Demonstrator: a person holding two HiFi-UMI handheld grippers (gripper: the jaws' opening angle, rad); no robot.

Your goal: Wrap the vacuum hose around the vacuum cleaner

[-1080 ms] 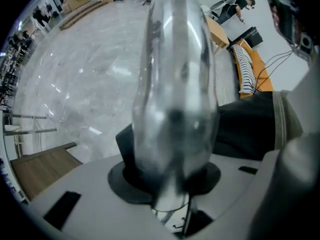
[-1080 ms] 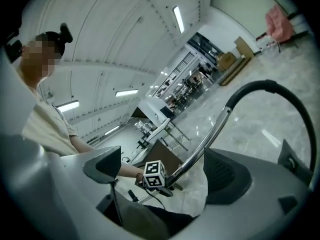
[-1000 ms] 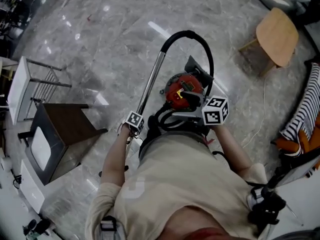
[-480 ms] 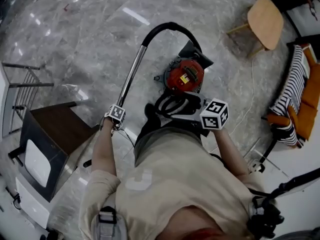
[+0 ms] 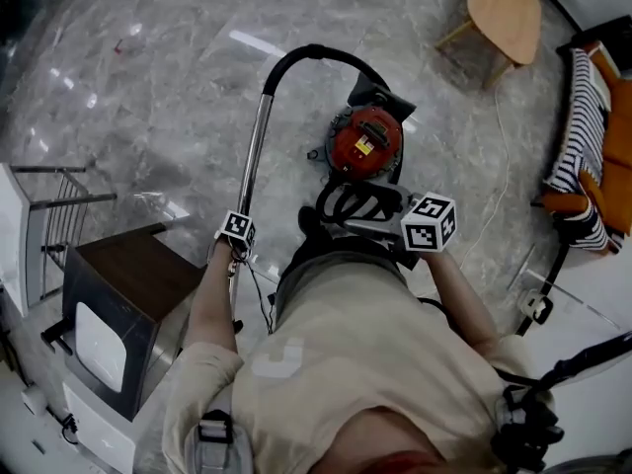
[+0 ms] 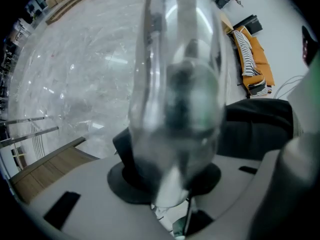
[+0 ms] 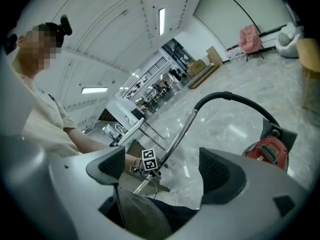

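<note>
The left gripper (image 6: 172,181) clamps the shiny chrome wand (image 5: 255,136) at centre left. From the wand's top a smooth black hose (image 5: 318,53) arcs over to the round red vacuum cleaner (image 5: 365,144) at upper centre, whose yellow lid label is unreadable. The right gripper (image 7: 162,165) has textured black pads, and its jaws stand wide, have just been closing slightly and have nothing between them

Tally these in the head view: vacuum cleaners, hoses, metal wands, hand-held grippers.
Vacuum cleaner: 1
Hose: 1
Metal wand: 1
Hand-held grippers: 2, the left hand-held gripper and the right hand-held gripper
Total: 5
</note>
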